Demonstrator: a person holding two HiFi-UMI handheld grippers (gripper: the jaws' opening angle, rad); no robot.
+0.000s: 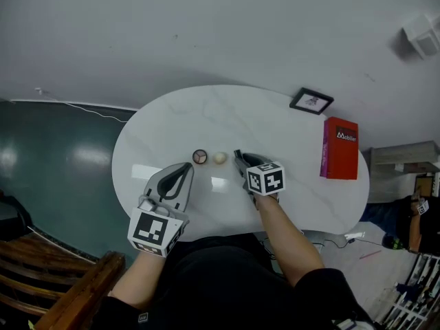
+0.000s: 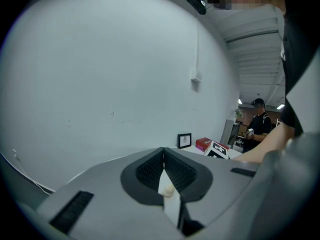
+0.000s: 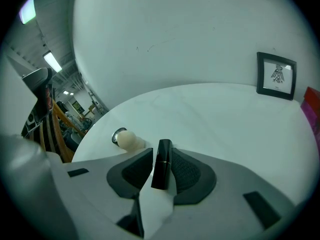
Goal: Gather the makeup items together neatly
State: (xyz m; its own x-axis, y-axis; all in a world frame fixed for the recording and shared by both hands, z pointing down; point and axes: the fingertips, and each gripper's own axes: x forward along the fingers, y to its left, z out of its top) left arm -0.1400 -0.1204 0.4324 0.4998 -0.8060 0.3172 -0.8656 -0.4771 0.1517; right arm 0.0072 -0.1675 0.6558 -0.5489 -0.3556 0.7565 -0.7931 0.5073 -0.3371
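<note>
Right hand-held gripper [image 1: 238, 158] clamps a black lipstick [image 3: 161, 164].
Left hand-held gripper [image 2: 163, 151] pinched together, empty (beige sponge [image 1: 219, 158], small round case [image 1: 199, 157] just ahead on surface [image 1: 275, 136]).

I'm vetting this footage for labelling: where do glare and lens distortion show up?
Head view: soft glare patches on the white table and teal floor. Both gripper views: strong fisheye bending, black corners. Right gripper view: black lipstick tube is sharp; ceiling lamps blow out.

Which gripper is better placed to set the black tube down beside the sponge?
Right: the right gripper already grips the black tube, close by the sponge; the left gripper is shut and empty.
</note>
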